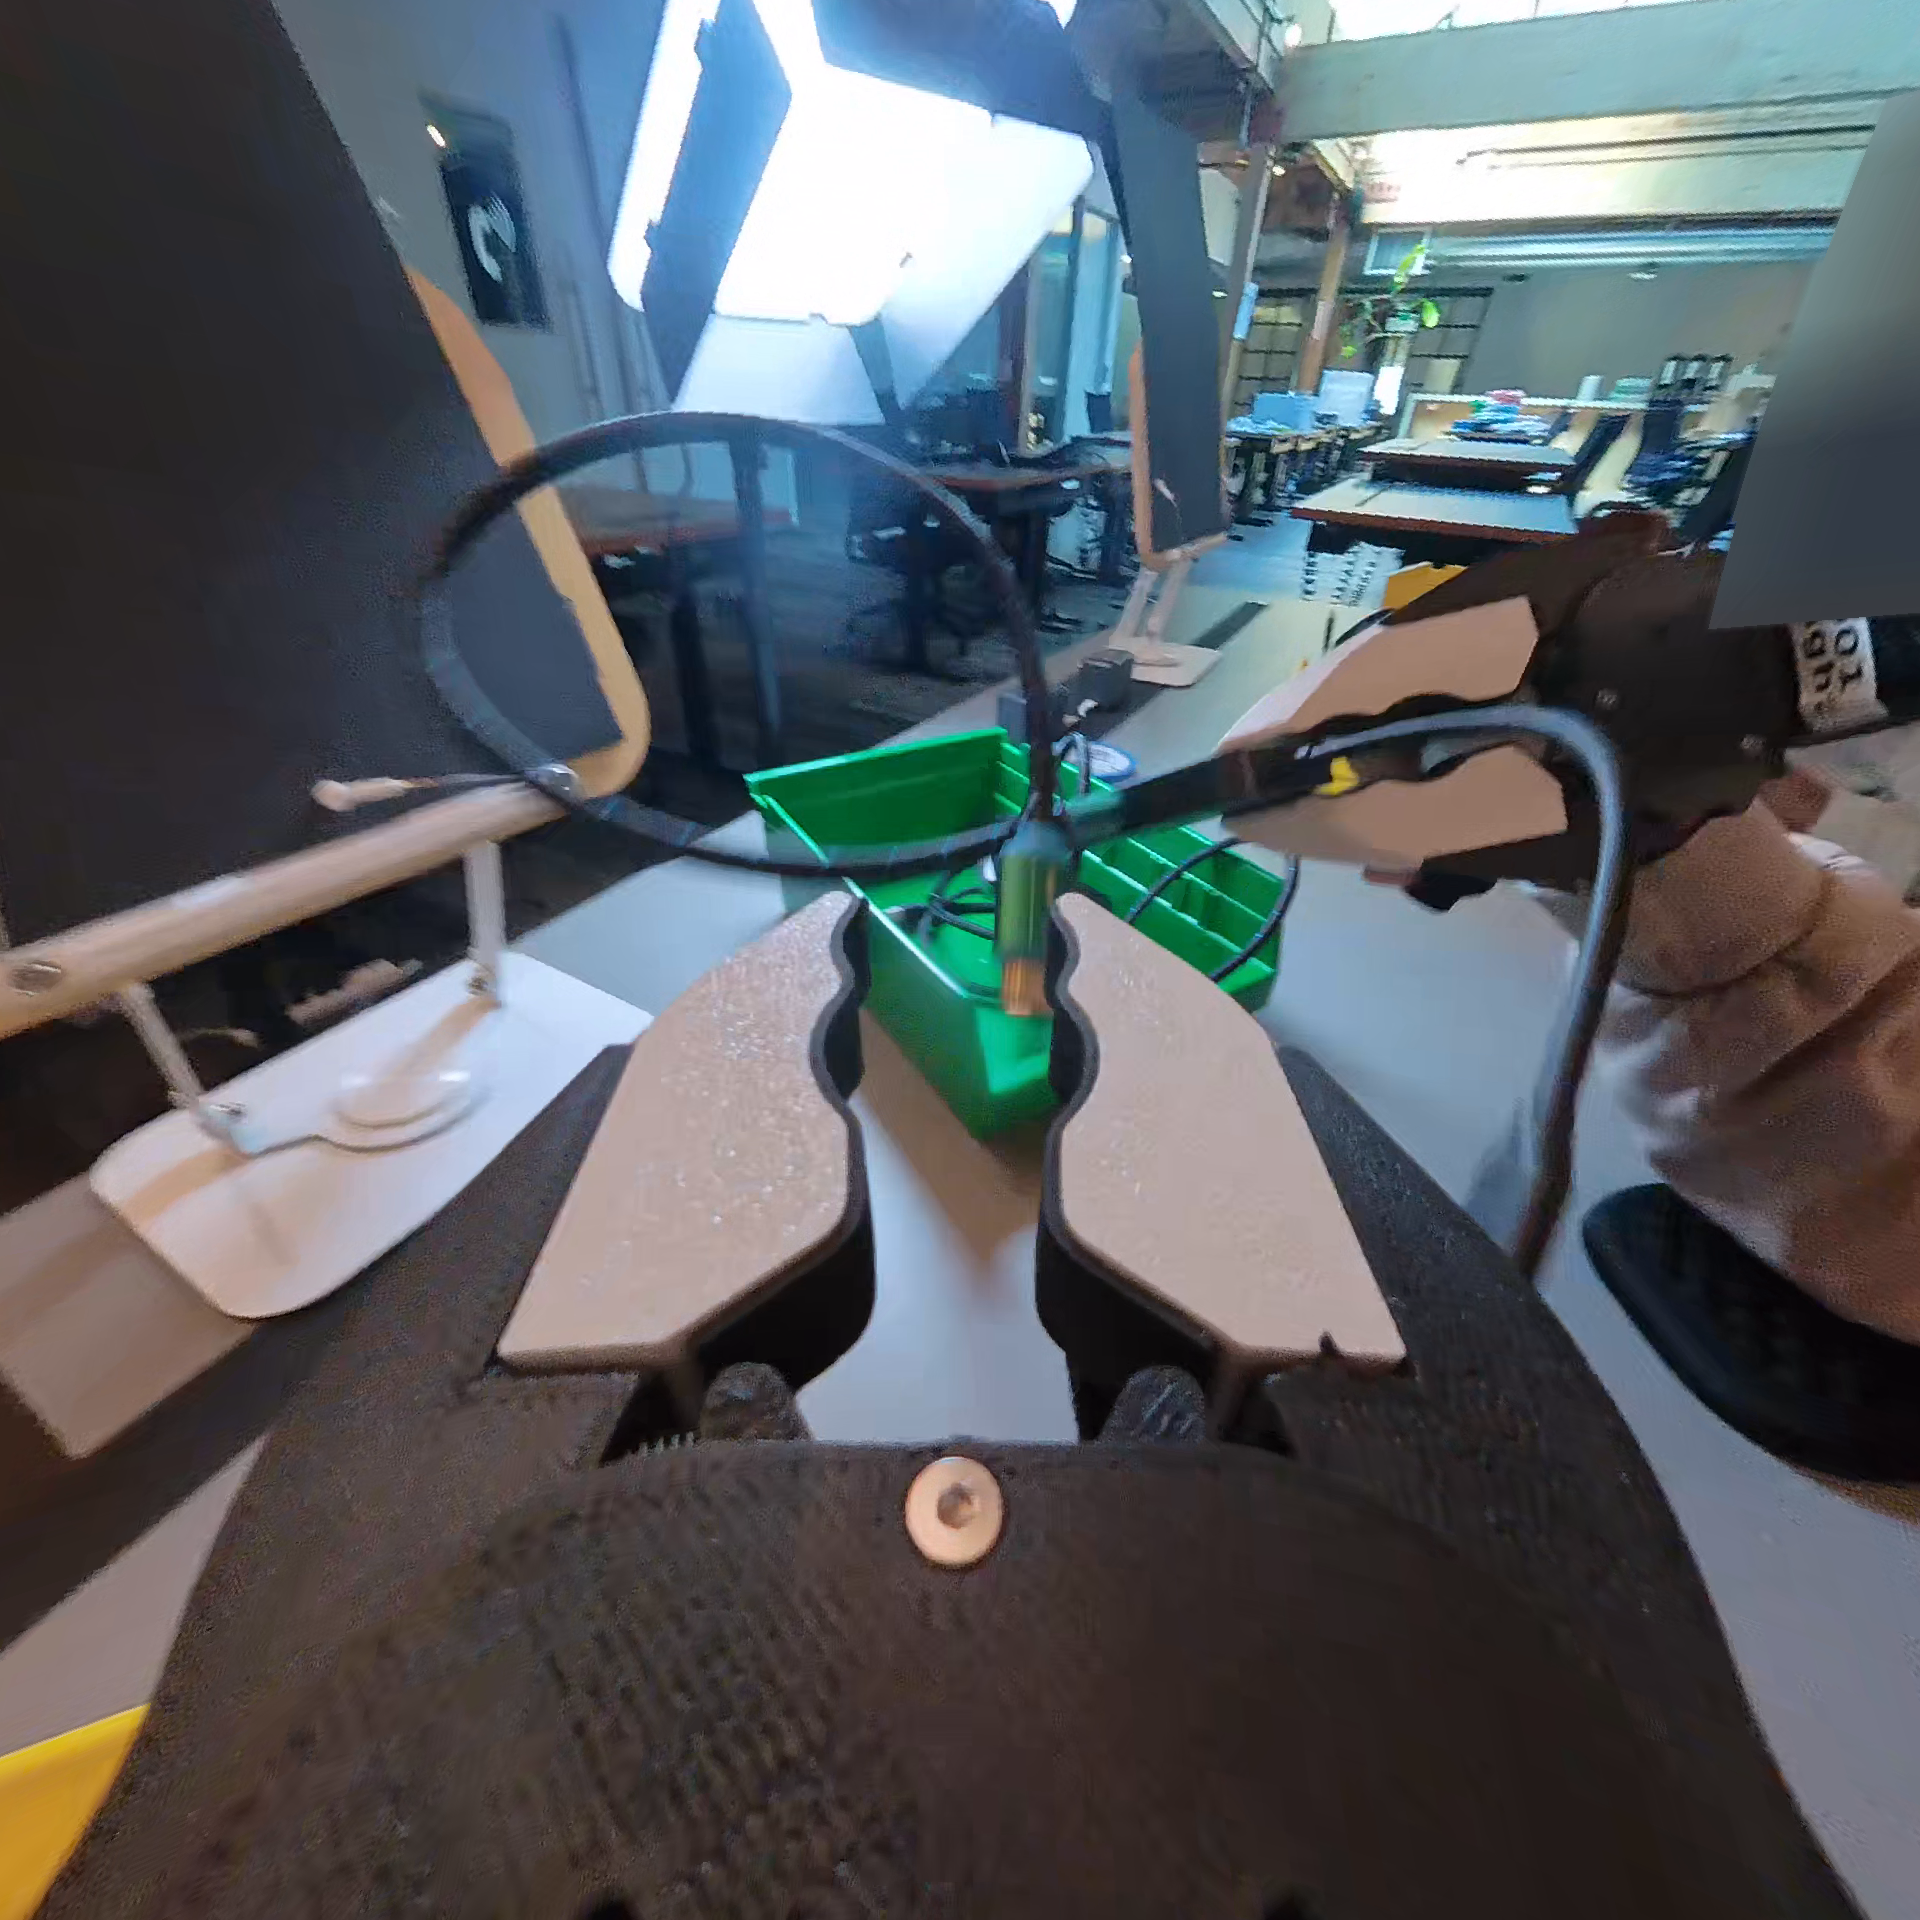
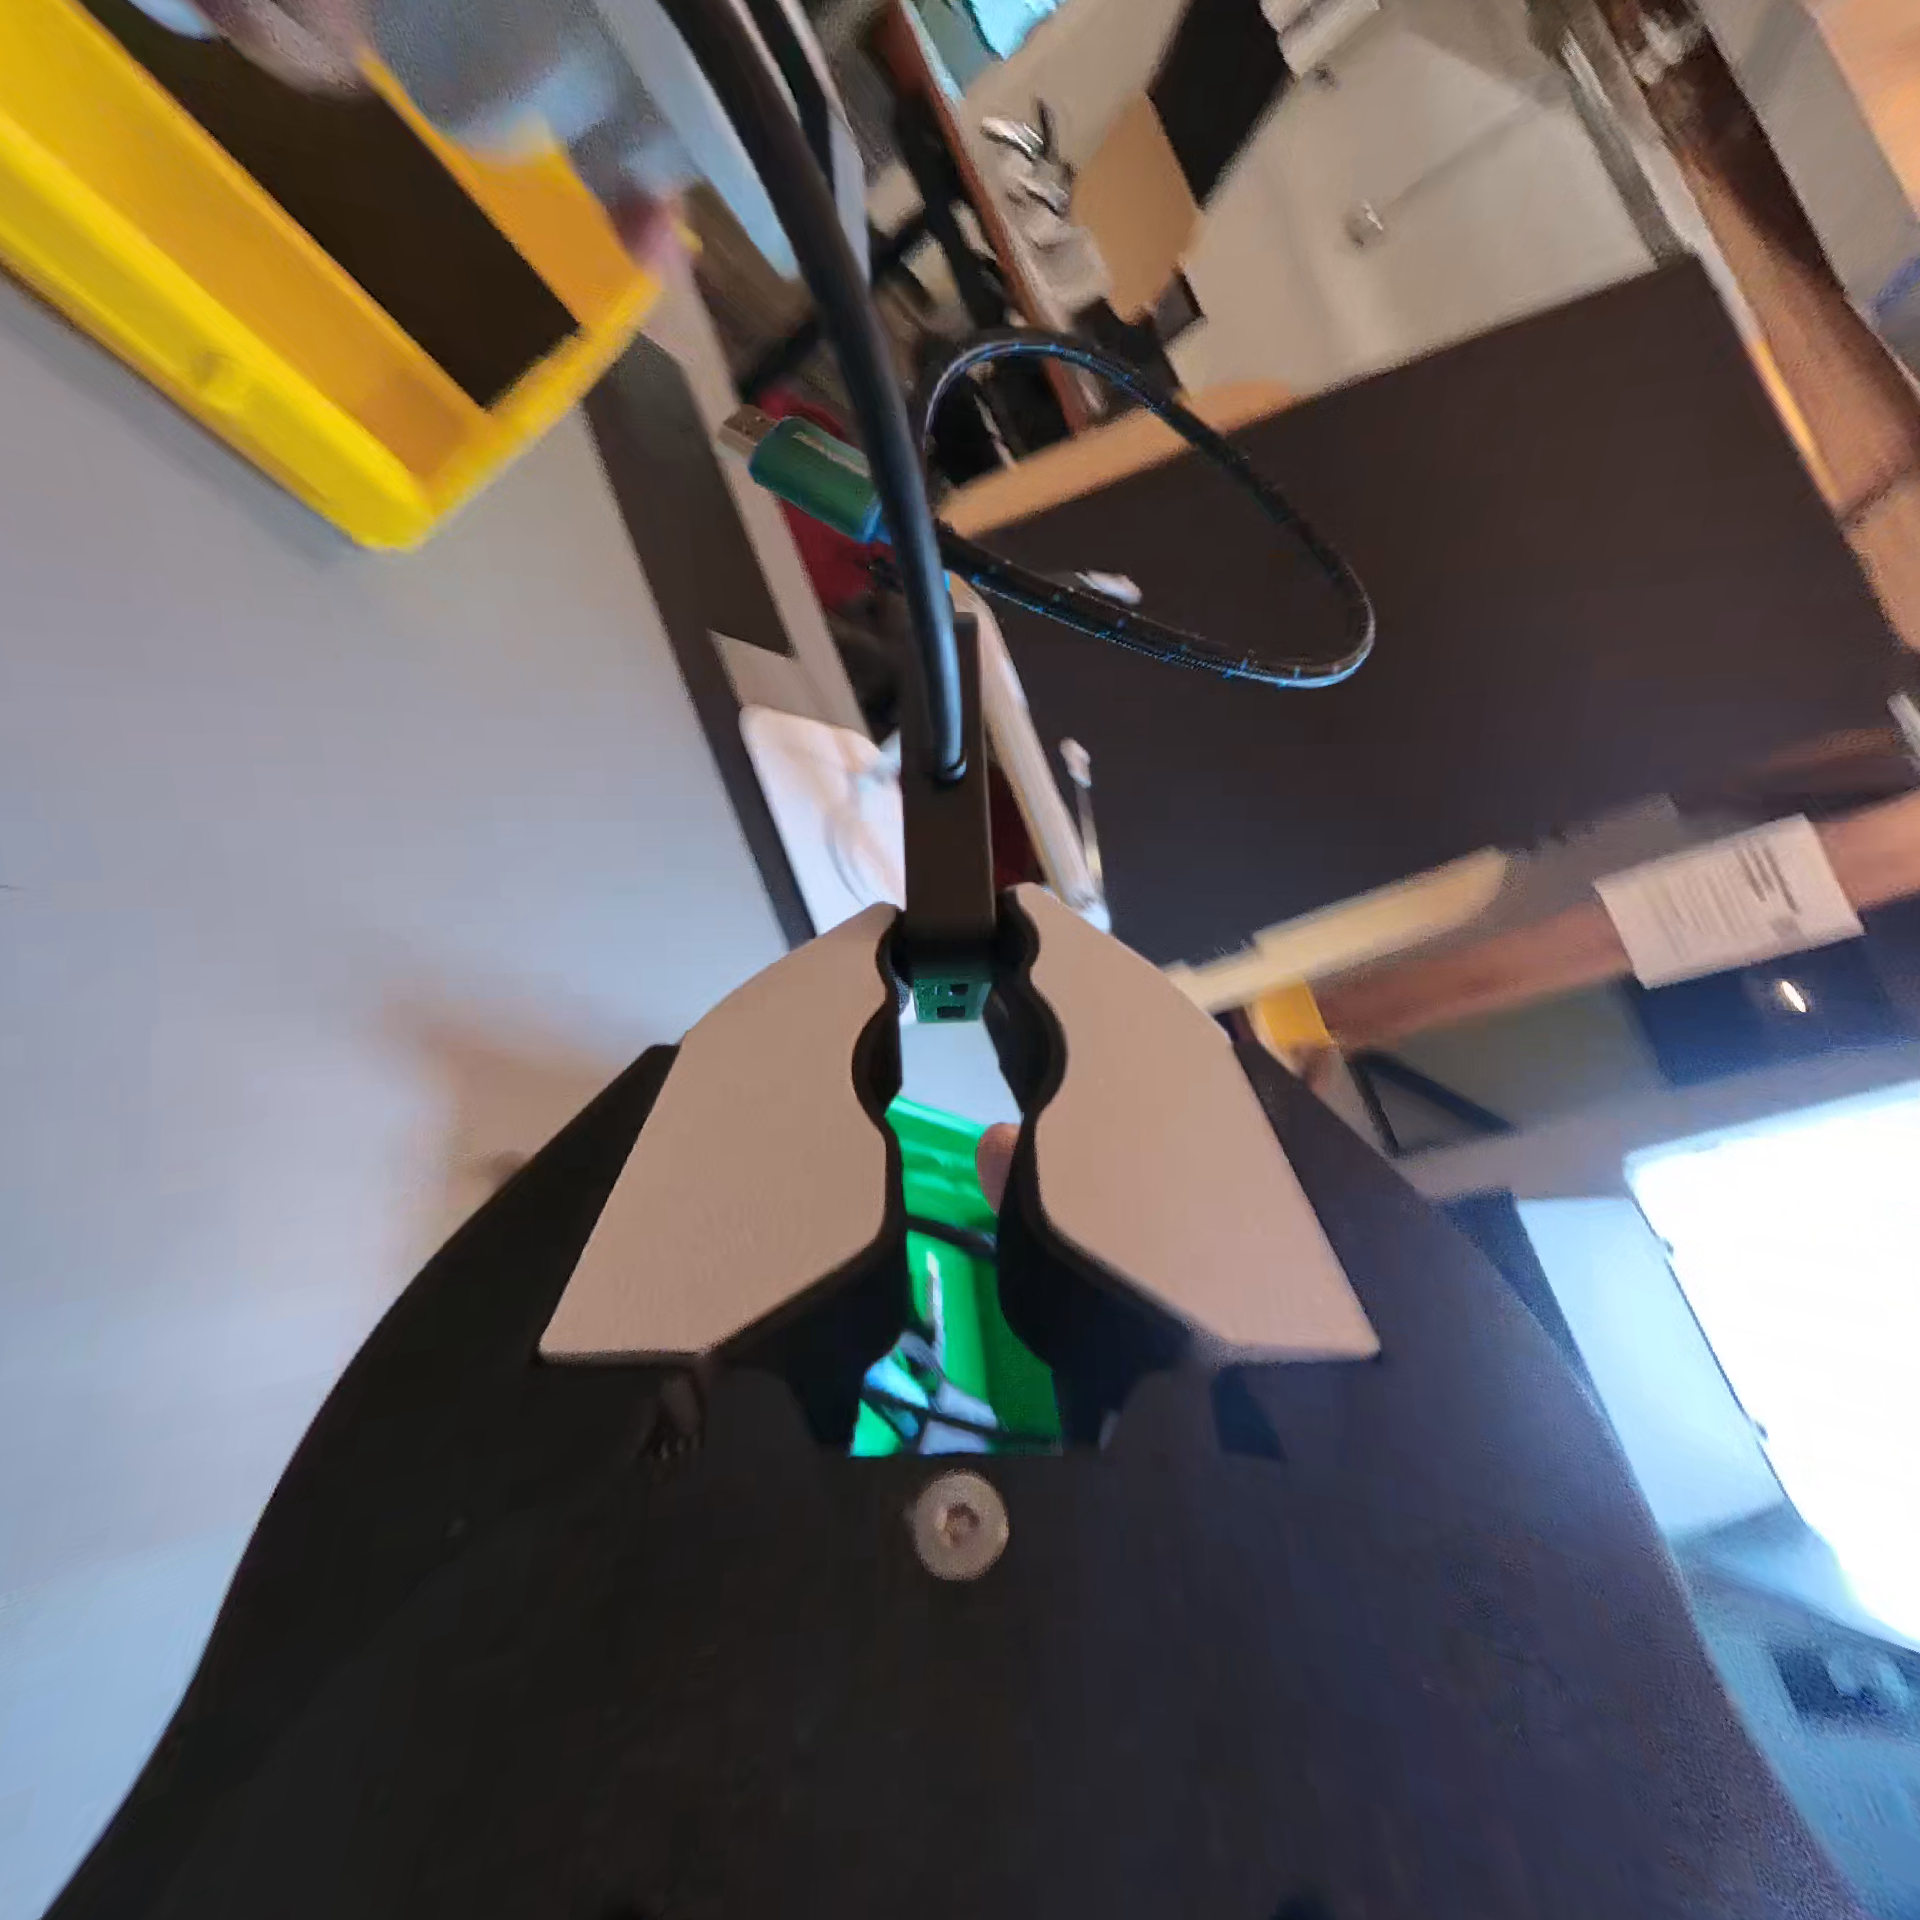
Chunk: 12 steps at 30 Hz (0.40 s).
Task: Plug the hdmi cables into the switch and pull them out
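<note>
The left gripper [image 1: 954,971] stands well open above the grey table [image 1: 1382,1049] and holds nothing. Just at its fingertips hangs the green metal plug [image 1: 1023,914] of a black braided cable [image 1: 727,436], over the green plastic bin [image 1: 935,1029]. The right gripper [image 2: 948,961] is closed on the flat black switch box [image 2: 948,831]; a smooth black cable [image 2: 873,343] goes into its far end.
</note>
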{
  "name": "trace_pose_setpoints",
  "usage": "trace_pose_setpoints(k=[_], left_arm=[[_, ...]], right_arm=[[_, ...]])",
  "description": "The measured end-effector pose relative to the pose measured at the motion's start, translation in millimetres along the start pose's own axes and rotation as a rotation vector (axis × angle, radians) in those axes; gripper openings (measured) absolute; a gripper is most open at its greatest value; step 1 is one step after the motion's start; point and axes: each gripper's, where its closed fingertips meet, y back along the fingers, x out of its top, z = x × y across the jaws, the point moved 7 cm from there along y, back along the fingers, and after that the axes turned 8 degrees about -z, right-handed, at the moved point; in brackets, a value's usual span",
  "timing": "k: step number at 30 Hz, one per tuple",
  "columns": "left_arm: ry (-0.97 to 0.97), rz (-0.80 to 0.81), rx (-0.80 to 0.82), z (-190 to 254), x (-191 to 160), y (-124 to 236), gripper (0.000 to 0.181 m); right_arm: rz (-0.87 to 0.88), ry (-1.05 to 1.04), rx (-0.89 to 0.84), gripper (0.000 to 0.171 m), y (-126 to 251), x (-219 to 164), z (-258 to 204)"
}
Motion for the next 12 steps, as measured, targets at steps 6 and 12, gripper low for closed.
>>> trace_pose_setpoints(k=[6, 12], left_arm=[[-0.084, 0.031, 0.148, -23.6, 17.9, 40.1, 0.037], [-0.241, -0.259, 0.244, -36.9, 2.3, 55.2, 0.036]], right_arm=[[-0.568, -0.103, -0.353, 0.015, 17.7, -104.4, 63.8], [-1.063, -0.224, -0.239, 0.021, -25.6, -196.1, 29.3]])
